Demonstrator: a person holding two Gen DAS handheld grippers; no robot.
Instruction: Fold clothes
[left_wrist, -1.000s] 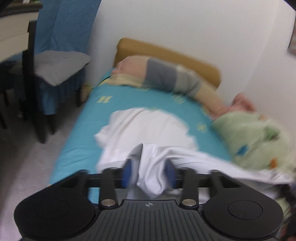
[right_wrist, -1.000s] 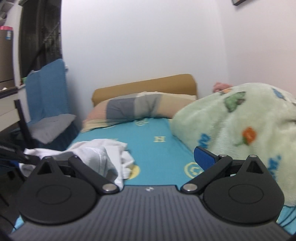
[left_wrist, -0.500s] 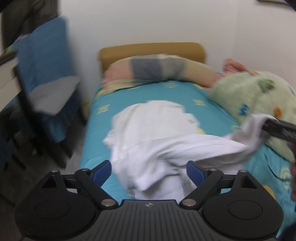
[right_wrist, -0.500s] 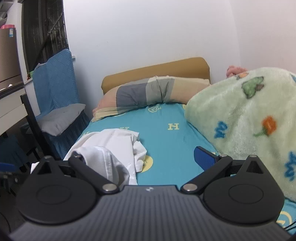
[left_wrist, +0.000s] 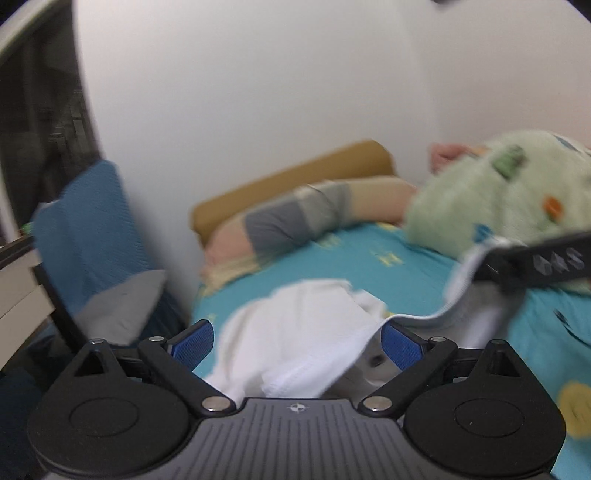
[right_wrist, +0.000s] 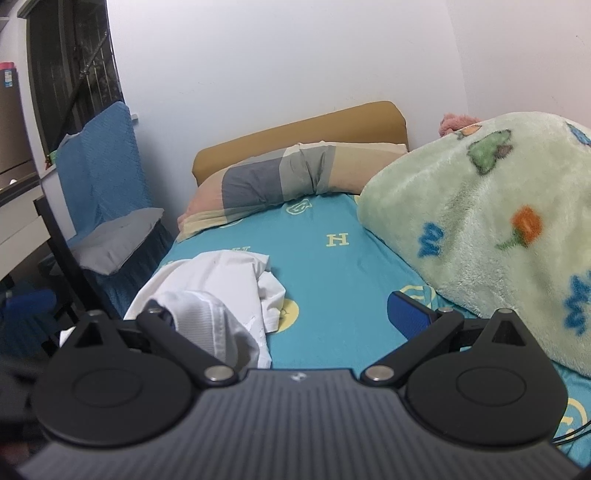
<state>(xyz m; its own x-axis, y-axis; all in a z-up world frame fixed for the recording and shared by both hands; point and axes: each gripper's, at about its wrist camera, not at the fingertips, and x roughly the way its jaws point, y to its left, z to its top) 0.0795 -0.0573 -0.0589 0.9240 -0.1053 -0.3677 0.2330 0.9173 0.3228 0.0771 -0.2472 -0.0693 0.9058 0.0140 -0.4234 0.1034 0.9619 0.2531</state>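
Left wrist view: my left gripper (left_wrist: 297, 341) has its jaws spread, white garment (left_wrist: 295, 332) lying loose between them on the bed (left_wrist: 369, 266). Right wrist view: my right gripper (right_wrist: 284, 317), jaws wide, garment draped over its left finger.

The whole left wrist view is smeared by motion blur; the yellow prints on the turquoise bed sheet (left_wrist: 354, 266) cannot be read there; the right gripper (left_wrist: 532, 260) is cut off by the right edge, and whether it grips the white garment (left_wrist: 295, 332) cannot be told; in the right wrist view the left pad is hidden behind that garment (right_wrist: 207, 310); the green blanket (right_wrist: 491, 221) is cut off at the right edge.
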